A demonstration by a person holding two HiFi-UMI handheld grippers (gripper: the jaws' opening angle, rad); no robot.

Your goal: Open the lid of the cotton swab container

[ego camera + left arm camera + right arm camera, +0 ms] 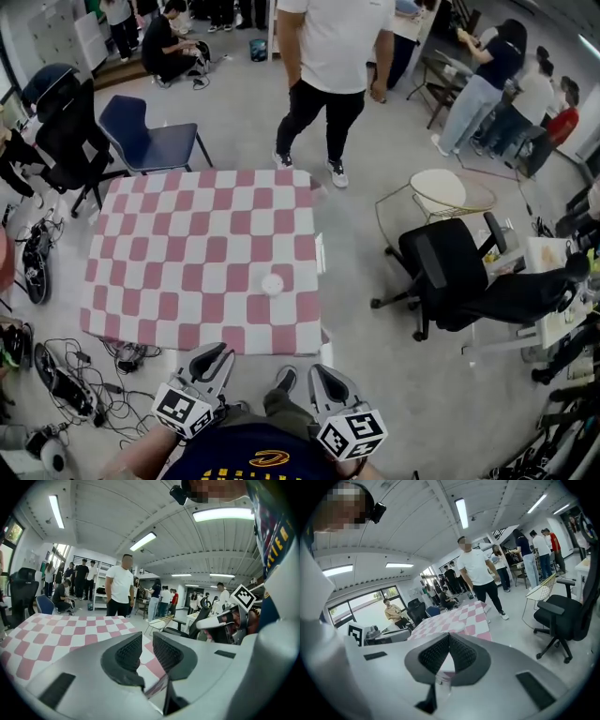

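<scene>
Plainly, left fingers [129,653] stand narrowly apart, right fingers [433,656] touch; container [272,284] too tiny for detail

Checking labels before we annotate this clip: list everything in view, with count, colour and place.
pink-and-white checkered table: one, middle of the floor.
small round white cotton swab container: one, on the table near its front right corner.
blue chair: one, by the table's far left corner.
black office chairs: two, one right of the table, one at far left.
round white wire-legged stool: one, beyond the right black chair.
standing person in a white T-shirt: one, past the table's far edge.
other people: several, back of the room.
black cables: a tangle on the floor, left.
left gripper: grey, jaws slightly apart, empty.
right gripper: grey, jaws together, empty.
</scene>
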